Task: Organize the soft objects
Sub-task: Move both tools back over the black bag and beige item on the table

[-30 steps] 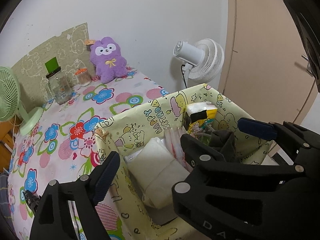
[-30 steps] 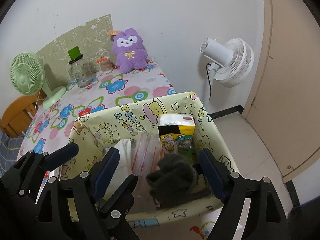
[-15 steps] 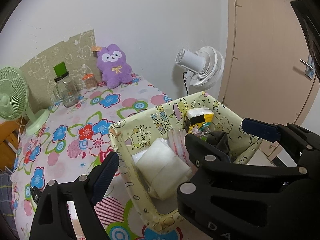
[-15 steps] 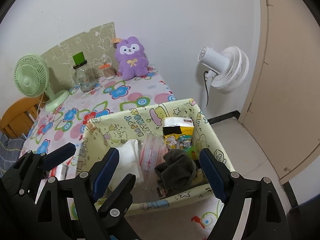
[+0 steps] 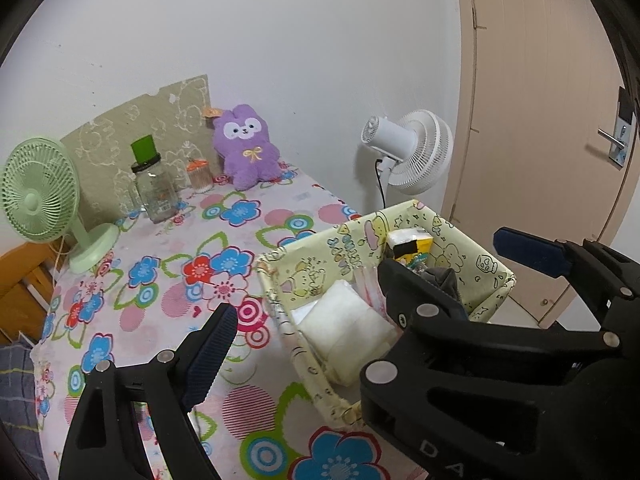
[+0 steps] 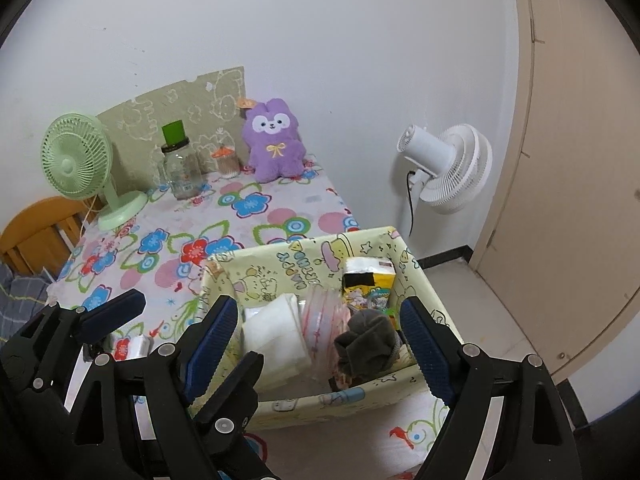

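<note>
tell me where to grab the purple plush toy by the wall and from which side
Grip the purple plush toy across its narrower body, below the wide head, coming from the front: it sits upright with its back against the wall, and the small jar crowds one side.

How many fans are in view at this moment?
2. The green desk fan stands on the flowered tablecloth at its far left corner. The white fan stands off the table's right side, by the wall near the door. Nothing suggests a hidden third.
</note>
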